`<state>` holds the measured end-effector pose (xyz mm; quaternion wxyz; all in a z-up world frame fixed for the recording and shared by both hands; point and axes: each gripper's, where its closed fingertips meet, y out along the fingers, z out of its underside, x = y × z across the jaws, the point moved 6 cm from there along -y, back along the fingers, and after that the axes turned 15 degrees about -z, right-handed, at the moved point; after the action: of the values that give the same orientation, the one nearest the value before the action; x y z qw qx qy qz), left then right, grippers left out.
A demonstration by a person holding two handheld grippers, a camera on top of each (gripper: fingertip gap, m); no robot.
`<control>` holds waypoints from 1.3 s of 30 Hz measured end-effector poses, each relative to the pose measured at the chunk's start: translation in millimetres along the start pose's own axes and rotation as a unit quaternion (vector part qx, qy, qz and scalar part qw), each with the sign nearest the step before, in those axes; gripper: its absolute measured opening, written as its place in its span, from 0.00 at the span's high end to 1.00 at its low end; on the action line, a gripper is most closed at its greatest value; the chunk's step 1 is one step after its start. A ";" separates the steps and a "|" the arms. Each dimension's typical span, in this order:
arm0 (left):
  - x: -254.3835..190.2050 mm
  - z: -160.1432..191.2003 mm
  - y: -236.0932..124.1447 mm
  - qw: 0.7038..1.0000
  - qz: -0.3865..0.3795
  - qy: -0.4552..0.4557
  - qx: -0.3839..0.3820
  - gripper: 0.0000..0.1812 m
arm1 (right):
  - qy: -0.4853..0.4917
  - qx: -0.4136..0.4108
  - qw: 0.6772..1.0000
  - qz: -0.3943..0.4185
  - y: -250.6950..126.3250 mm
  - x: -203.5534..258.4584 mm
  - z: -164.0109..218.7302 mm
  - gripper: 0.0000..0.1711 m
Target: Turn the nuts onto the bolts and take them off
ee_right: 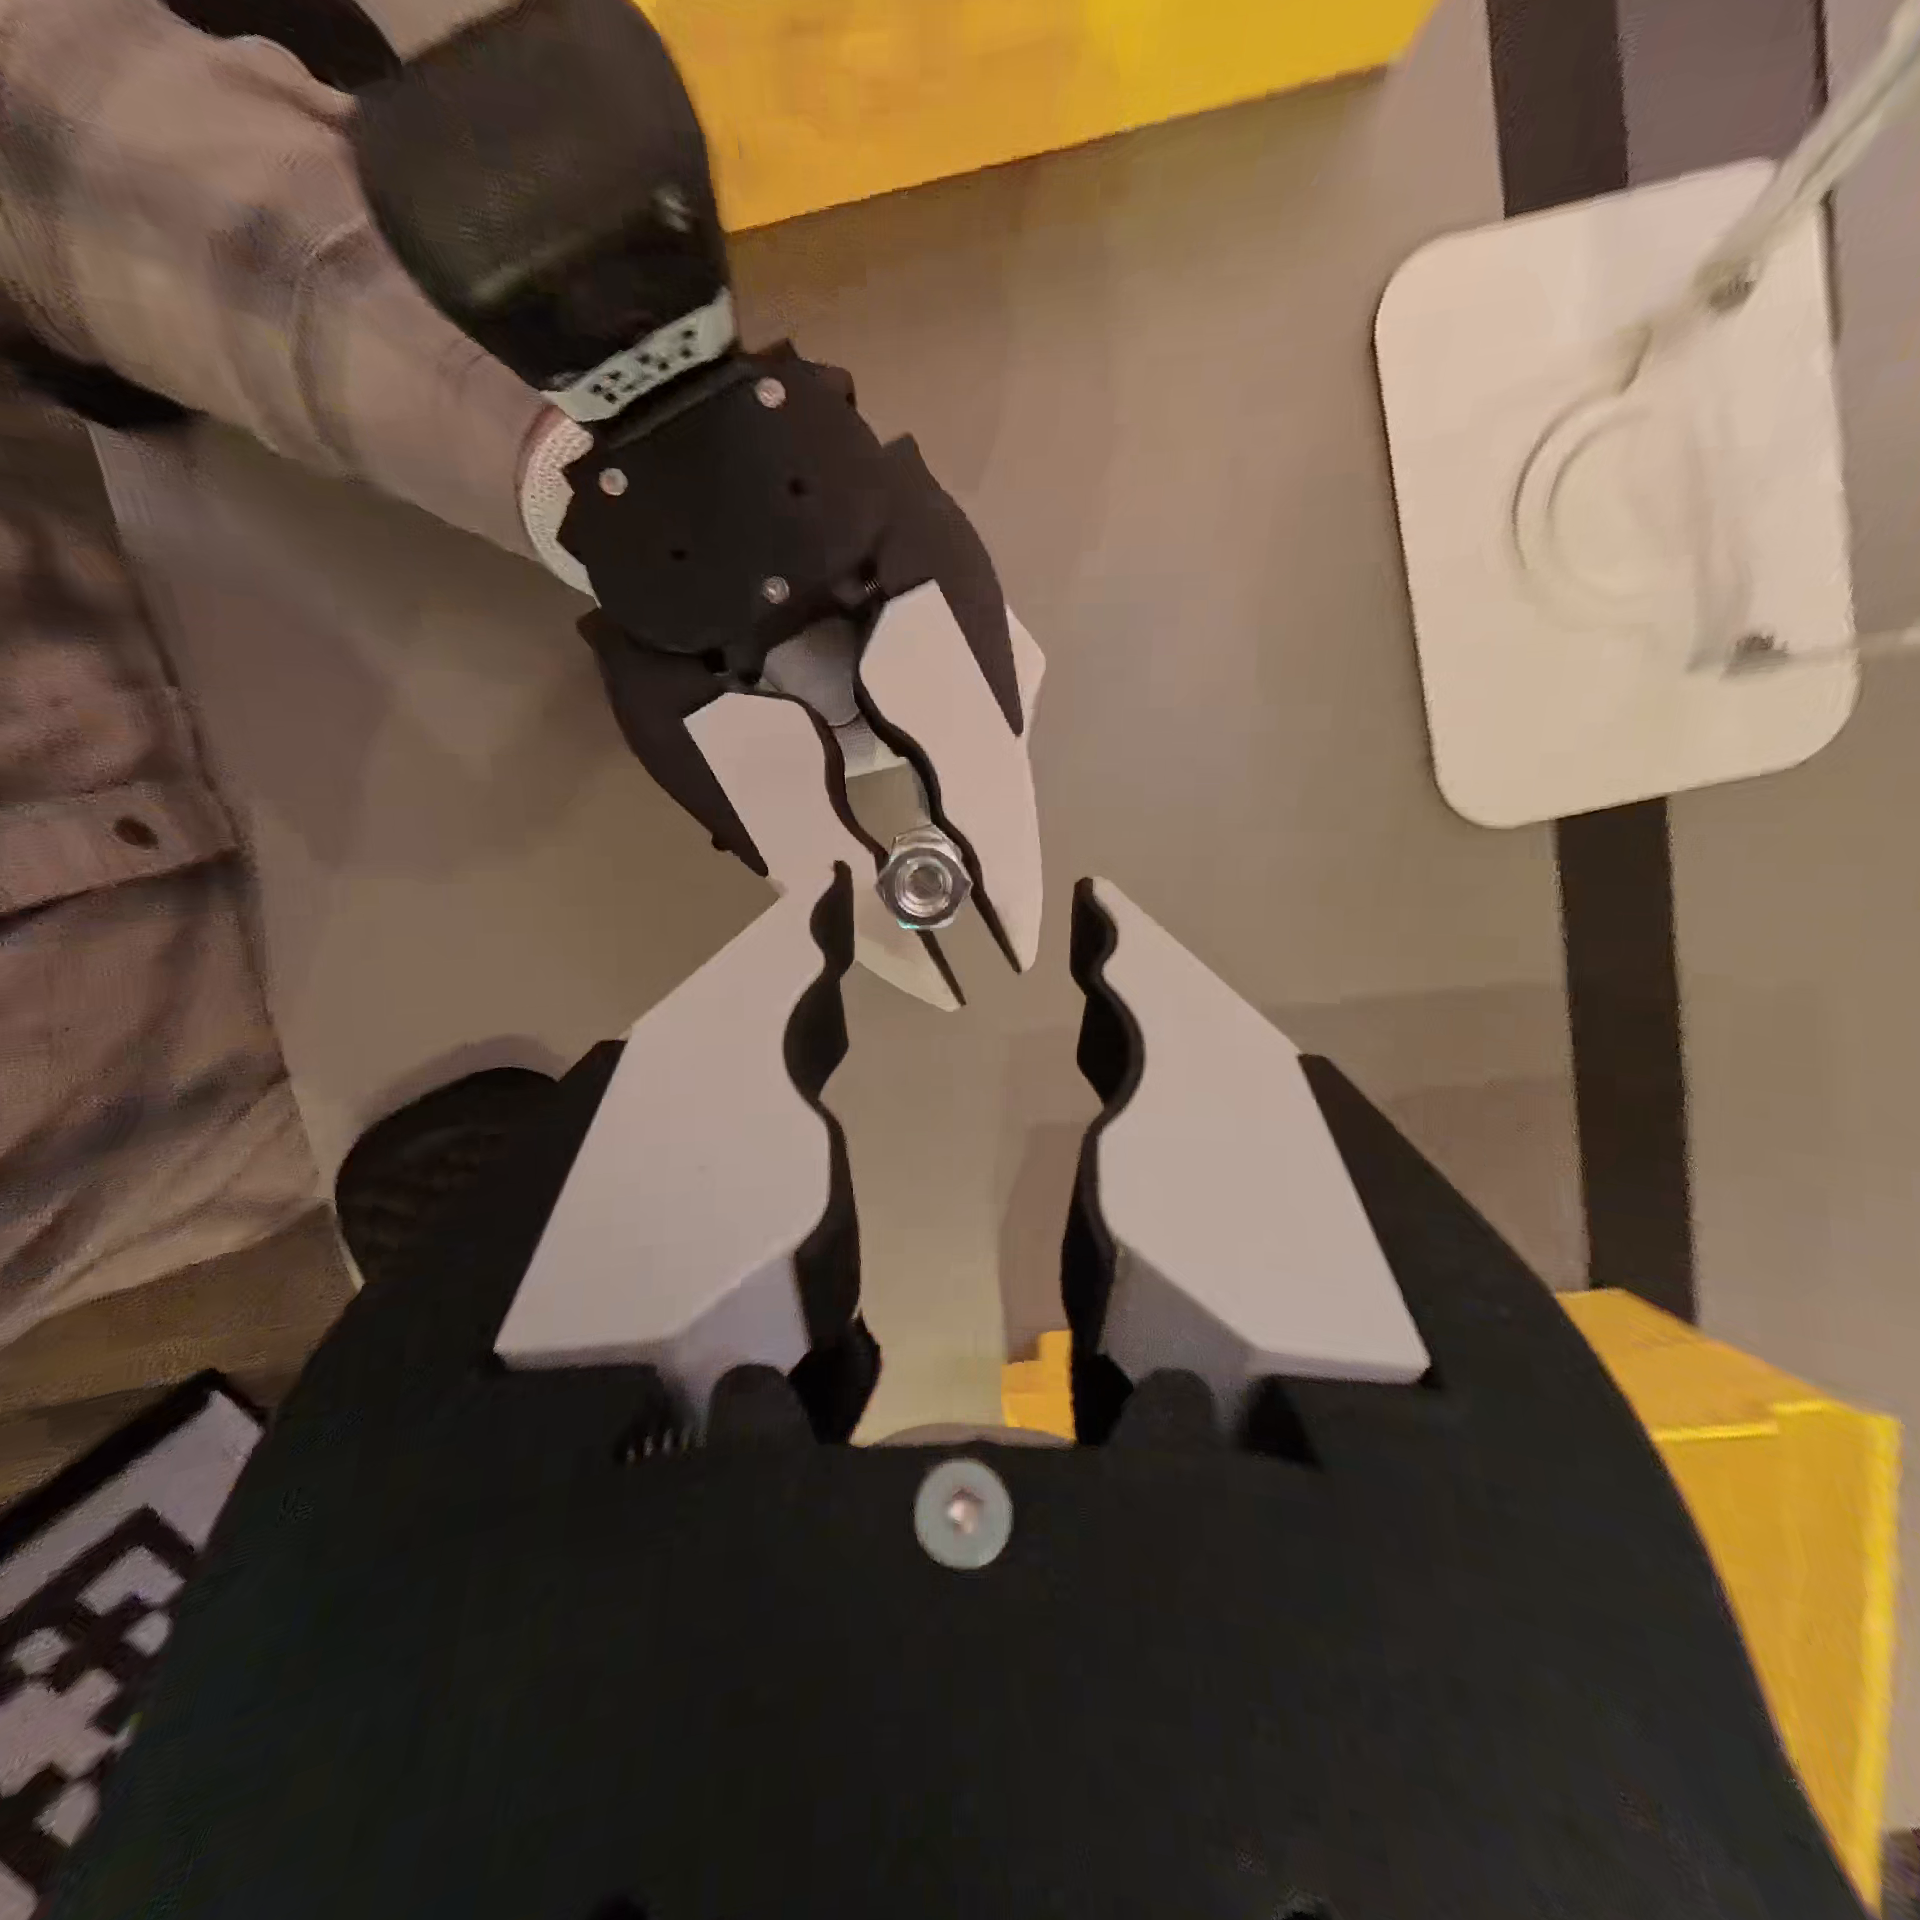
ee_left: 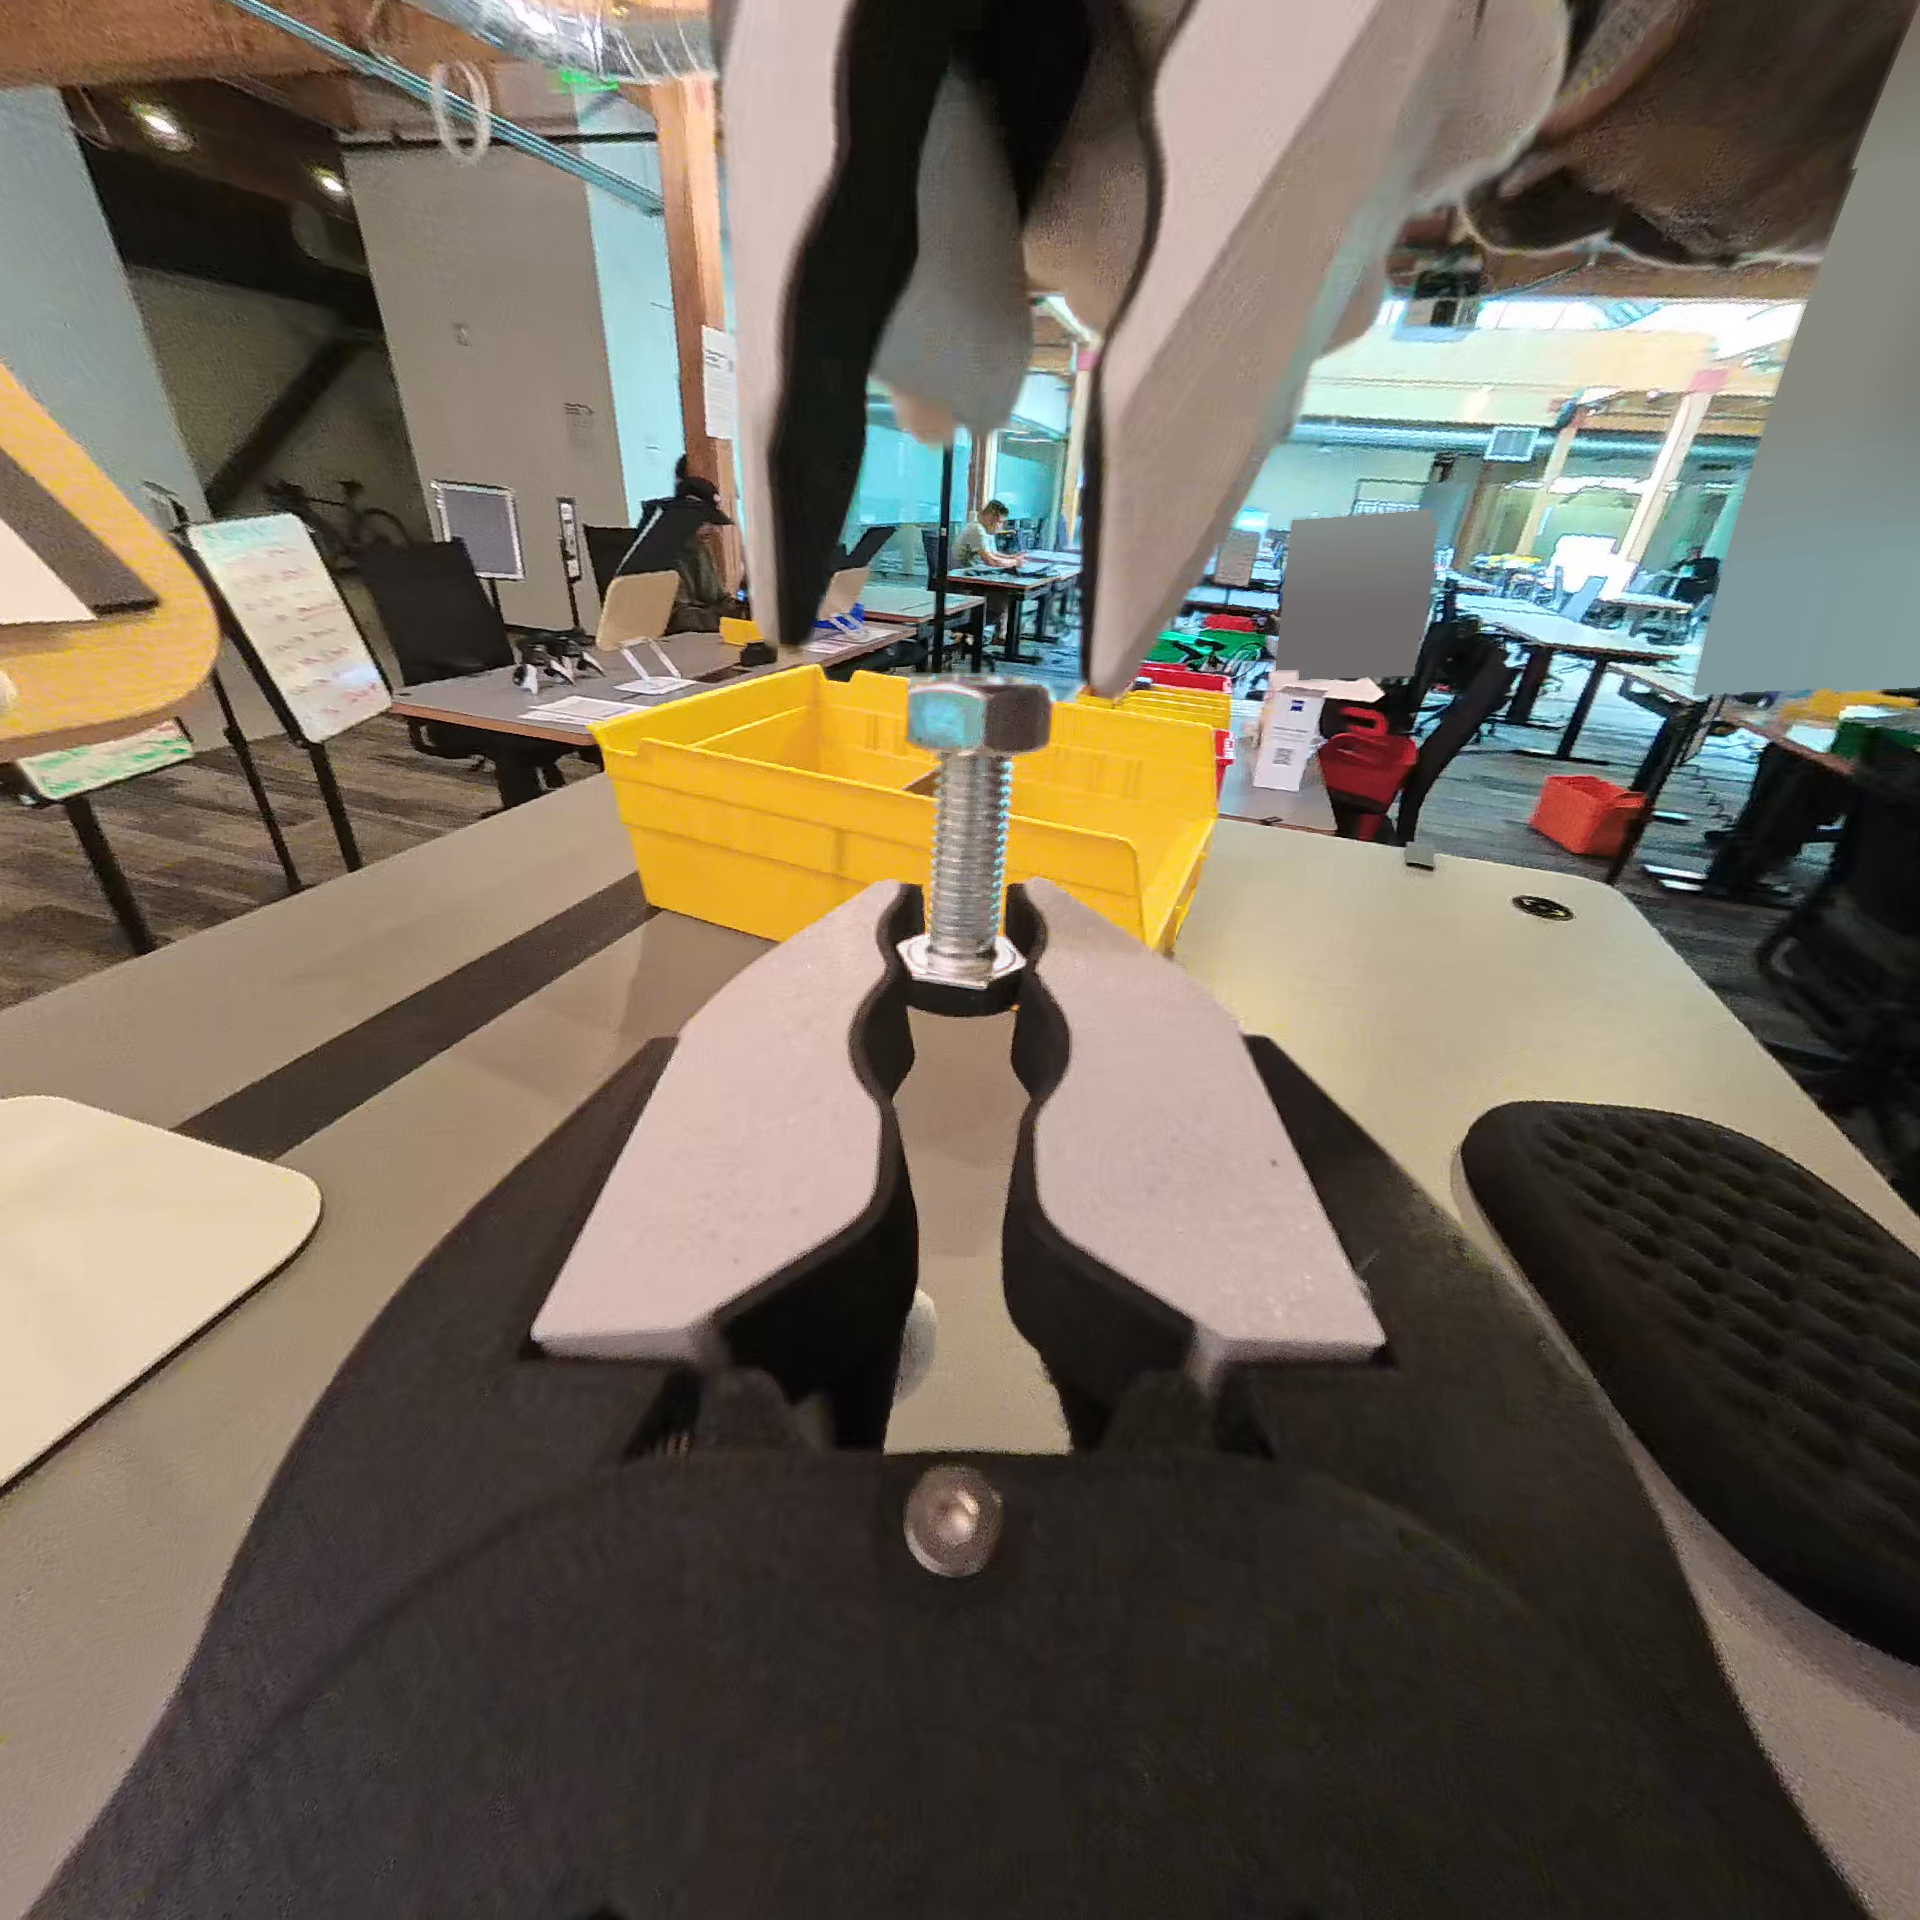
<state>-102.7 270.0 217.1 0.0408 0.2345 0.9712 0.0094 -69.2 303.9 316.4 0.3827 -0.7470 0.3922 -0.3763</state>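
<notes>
Left wrist view, left tool (ee_left: 961,935) clamping bolt (ee_left: 968,831) (upright) — right tool (ee_right: 961,888) spread

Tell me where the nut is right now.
In the left wrist view the nut sits low on the upright bolt, clamped in the left gripper, before the yellow bin.

A whiteboard (ee_left: 281,623) at ten o'clock is carrying coloured handwriting, too small to read. A white box (ee_left: 1288,727) at two o'clock is showing a blue logo and a square code. A printed sheet (ee_left: 717,395) is hanging at eleven o'clock, illegible. In the right wrist view, a black-and-white marker (ee_right: 83,1621) is lying at eight o'clock, and a dotted band (ee_right: 655,364) is wrapping the left gripper (ee_right: 989,982) at eleven o'clock.
</notes>
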 end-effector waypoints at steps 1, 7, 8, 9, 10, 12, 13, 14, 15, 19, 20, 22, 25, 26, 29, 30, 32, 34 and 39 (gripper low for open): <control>-0.6 -0.3 0.1 1.000 -0.002 0.002 0.000 0.91 | 0.016 0.001 1.000 -0.007 4.3 -0.9 4.4 0.75; -1.0 -0.9 0.4 1.000 -0.016 0.014 -0.001 0.92 | 0.029 -0.022 0.999 -0.017 15.2 1.5 8.1 0.89; -0.5 -1.2 0.4 1.000 -0.015 0.012 -0.001 0.92 | 0.025 -0.022 0.999 -0.015 15.0 1.8 7.7 0.90; 0.1 -1.2 0.3 1.000 -0.017 0.015 -0.001 0.92 | 0.017 -0.018 1.000 -0.010 14.9 1.8 7.8 0.90; -0.2 -1.3 0.1 1.000 -0.015 0.017 -0.001 0.92 | 0.005 -0.012 1.000 -0.008 15.1 2.4 7.7 0.90; -1.4 -1.2 0.1 1.000 -0.009 0.016 0.001 0.92 | -0.032 0.006 0.999 -0.004 15.1 3.8 7.3 0.90; -2.7 -1.0 -0.1 1.000 -0.001 0.015 0.002 0.92 | -0.062 0.022 0.998 -0.002 15.4 5.6 7.1 0.90; -4.5 -1.6 -0.6 1.000 0.009 0.013 0.000 0.92 | -0.105 0.037 0.994 0.000 15.6 8.4 6.3 0.90; -5.4 -1.6 -0.5 1.000 0.016 0.011 0.003 0.92 | -0.143 0.057 0.988 0.007 15.6 10.6 6.1 0.90; -12.4 1.2 -2.1 0.997 0.073 0.003 0.017 0.91 | -0.292 0.165 0.942 0.028 18.4 21.3 8.3 0.90; -15.7 2.2 -3.3 0.995 0.098 -0.002 0.023 0.91 | -0.325 0.191 0.926 0.026 19.4 24.7 9.7 0.90; -19.1 1.6 -4.6 0.993 0.116 -0.004 0.022 0.91 | -0.420 0.239 0.875 0.042 19.0 29.8 11.8 0.90; -23.7 0.2 -7.4 0.989 0.148 -0.018 0.020 0.91 | -0.516 0.286 0.805 0.058 19.5 38.7 11.2 0.90; -23.8 0.3 -7.2 0.988 0.153 -0.024 0.023 0.91 | -0.537 0.302 0.785 0.067 19.8 39.0 11.1 0.90; -20.3 0.7 -6.4 0.990 0.139 -0.027 0.020 0.91 | -0.552 0.324 0.763 0.090 21.7 37.5 8.7 0.90; -18.8 0.1 -6.2 0.991 0.132 -0.026 0.017 0.91 | -0.546 0.318 0.769 0.101 21.3 35.9 6.5 0.88; -13.5 -0.8 -5.1 0.995 0.102 -0.019 0.011 0.92 | -0.500 0.283 0.810 0.116 17.4 31.5 0.6 0.80; -6.2 -2.6 -4.2 0.997 0.068 -0.023 0.002 0.92 | -0.387 0.214 0.891 0.101 10.3 26.2 -7.0 0.72; 4.5 -5.3 -2.4 1.000 -0.019 0.007 -0.011 0.92 | -0.062 -0.009 0.998 -0.003 -4.6 10.9 -15.9 0.72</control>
<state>-108.2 269.9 221.9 0.0370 0.2152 0.9756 0.0210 -77.1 291.8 330.0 0.3984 -0.7735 0.3686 -0.3274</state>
